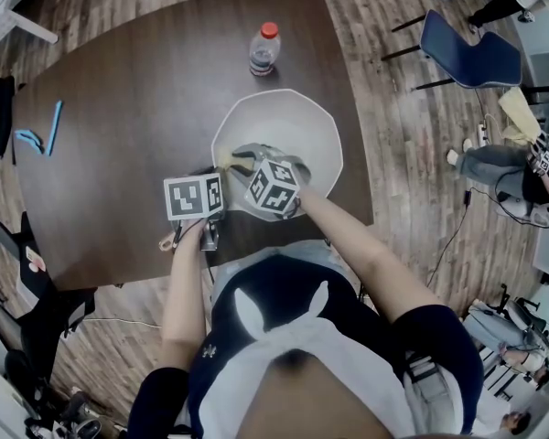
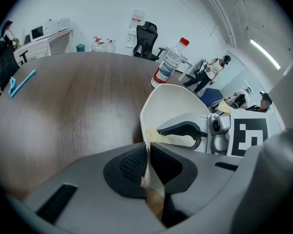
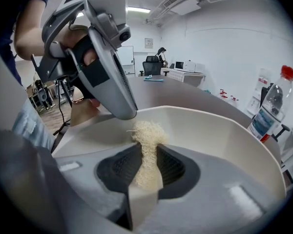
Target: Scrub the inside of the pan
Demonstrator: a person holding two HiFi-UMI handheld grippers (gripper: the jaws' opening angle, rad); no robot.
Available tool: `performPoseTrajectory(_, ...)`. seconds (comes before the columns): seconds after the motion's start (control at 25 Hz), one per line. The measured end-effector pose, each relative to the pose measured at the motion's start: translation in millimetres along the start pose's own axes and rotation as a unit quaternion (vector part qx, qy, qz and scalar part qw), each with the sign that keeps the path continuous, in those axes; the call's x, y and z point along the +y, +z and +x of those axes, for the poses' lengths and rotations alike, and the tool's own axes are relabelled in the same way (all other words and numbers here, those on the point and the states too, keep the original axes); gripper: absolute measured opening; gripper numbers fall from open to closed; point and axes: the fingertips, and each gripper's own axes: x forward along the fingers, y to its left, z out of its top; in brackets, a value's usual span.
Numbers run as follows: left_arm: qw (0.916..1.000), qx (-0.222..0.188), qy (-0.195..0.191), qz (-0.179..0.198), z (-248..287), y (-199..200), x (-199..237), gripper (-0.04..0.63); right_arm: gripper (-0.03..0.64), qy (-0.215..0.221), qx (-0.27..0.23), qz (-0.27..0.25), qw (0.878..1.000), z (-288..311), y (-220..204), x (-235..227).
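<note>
Red-capped bottle (image 1: 264, 51), label unreadable, beyond the white pan (image 1: 284, 117).

The head view looks steeply down from above the person onto the dark brown wooden desk (image 1: 119, 154), with the white angular pan (image 1: 284, 126) mid-frame. The left gripper view sits close behind the left tongs (image 2: 147, 162), facing across the desk. The right gripper view sits close behind the right tongs (image 3: 147, 167) and their pale yellow fluffy scrubber (image 3: 147, 135), low inside the pan. All three share the pan and the clear red-capped plastic bottle (image 1: 264, 48).
</note>
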Motion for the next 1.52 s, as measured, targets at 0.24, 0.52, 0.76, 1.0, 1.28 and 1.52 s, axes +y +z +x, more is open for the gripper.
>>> performPoseTrajectory(0.24, 0.9999, 0.001, 0.005, 0.013, -1, -2, 1, 0.032, 0.091, -0.023, -0.001, 0.011, 1.0, 3, 1, -10)
performPoseTrajectory(0.52, 0.9999, 0.003, 0.004, 0.016, -1, -2, 1, 0.034, 0.092, -0.059, 0.004, 0.021, 0.998, 6, 1, -26)
performPoseTrajectory(0.76, 0.9996, 0.005, 0.006, 0.027, -2, -5, 1, 0.034, 0.092, -0.084, 0.006, 0.02, 0.996, 5, 1, -32)
performPoseTrajectory(1.0, 0.9994, 0.006, 0.008, 0.033, 0, -7, 1, 0.034, 0.092, -0.122, 0.015, 0.006, 0.992, 3, 0, -47)
performPoseTrajectory(1.28, 0.9989, 0.008, 0.007, 0.045, 1, -8, -2, 0.034, 0.092, -0.167, 0.025, 0.019, 0.986, -5, -4, -68)
performPoseTrajectory(1.52, 0.9986, 0.011, 0.011, 0.051, 1, -7, -2, 0.035, 0.092, -0.199, 0.036, 0.034, 0.979, -12, -10, -88)
